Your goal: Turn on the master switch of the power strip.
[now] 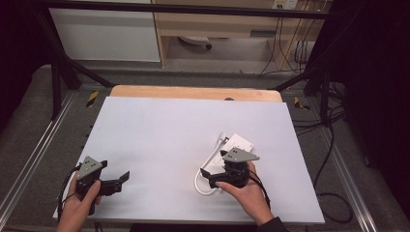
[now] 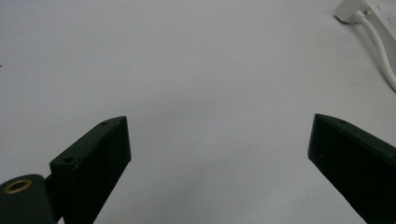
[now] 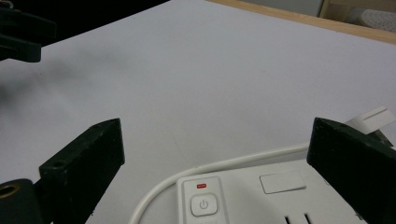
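While my right hand-held gripper [image 1: 231, 170] hangs just over the white power strip [image 3: 261, 196], its jaws stand wide apart and they hold nothing. The power strip lies flat on the white tabletop [image 1: 164, 135], on my right side, and its white cord [image 1: 199, 180] curls around beside it toward me. Looking along my right jaws, I can see the round power button [image 3: 203, 205] on the strip, with a small red light [image 3: 201, 185] just above it. The button sits low between my two jaws, a bit nearer the one on the left of that view. My left hand-held gripper [image 1: 121, 180] is well apart from the strip, near the left edge of the tabletop, and its jaws are wide too, with only bare tabletop between them. I think I am at the step where I deal with the switch on the strip. If I want to press that button next, I would need to bring my jaws close together and tip one point down onto it, gently, so the strip does not slide away.
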`<state>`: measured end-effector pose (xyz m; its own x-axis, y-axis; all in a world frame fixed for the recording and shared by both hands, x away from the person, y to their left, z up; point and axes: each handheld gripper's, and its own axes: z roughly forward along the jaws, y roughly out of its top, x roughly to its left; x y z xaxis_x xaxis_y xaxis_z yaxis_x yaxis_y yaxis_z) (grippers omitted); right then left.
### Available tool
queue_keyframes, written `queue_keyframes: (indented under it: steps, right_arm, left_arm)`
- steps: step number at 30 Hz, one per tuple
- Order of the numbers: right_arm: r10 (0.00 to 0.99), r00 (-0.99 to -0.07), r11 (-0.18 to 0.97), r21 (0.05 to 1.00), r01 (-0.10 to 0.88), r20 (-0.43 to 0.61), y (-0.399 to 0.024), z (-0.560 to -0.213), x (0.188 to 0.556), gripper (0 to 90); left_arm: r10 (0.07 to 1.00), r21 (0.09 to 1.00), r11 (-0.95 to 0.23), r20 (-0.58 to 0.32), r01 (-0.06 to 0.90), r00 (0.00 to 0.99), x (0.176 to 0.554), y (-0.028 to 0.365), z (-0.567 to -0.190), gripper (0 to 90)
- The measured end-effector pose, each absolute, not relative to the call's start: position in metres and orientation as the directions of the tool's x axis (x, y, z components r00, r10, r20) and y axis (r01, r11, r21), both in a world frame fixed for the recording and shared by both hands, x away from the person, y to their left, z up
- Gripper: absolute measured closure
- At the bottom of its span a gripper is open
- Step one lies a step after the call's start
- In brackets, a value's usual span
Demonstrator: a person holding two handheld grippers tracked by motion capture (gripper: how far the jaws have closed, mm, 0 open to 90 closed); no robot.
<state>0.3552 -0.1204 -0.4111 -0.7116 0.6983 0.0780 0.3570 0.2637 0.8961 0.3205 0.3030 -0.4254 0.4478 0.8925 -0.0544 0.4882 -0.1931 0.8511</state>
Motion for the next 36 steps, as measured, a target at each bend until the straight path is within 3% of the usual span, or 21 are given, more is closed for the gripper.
queue_keyframes:
  steps: [36]
  right_arm:
    - [0.781,-0.621,0.186,0.927,0.325,0.061,-0.184,-0.392,0.363,5.9]
  left_arm:
    - [0.884,0.854,-0.197,-0.058,0.482,0.463,0.320,0.302,-0.425,6.1]
